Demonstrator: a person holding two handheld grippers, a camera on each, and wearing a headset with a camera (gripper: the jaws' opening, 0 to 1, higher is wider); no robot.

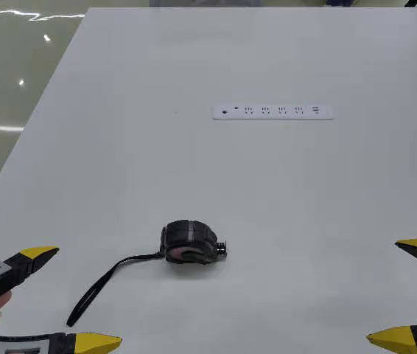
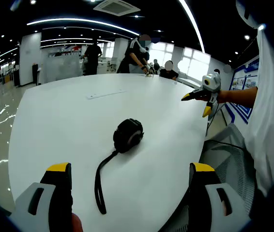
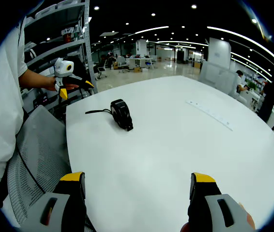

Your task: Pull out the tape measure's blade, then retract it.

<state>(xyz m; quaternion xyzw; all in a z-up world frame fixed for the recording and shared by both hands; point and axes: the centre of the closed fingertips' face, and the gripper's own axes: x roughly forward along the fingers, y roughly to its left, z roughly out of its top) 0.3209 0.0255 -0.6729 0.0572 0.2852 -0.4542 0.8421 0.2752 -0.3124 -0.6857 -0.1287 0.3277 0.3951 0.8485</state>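
Looking down from your head, you see the tape measure point(image 1: 190, 242) lying on the white table point(image 1: 282, 192), near your edge, with its black strap point(image 1: 102, 287) trailing to your left. The blade is all inside; just its little end hook point(image 1: 222, 249) pokes out on the right. Your left gripper point(image 1: 88, 296) and right gripper point(image 1: 382, 290) sit on each side, both spread wide, holding nothing, well apart from the tape.

In the left gripper view, the tape lies ahead between your wide yellow tips, strap end closest.

In the right gripper view, it lies ahead and to the left, well away.

I think both claws are wide so one can hold the case and the other can pinch the hook. Nothing is pulled yet.
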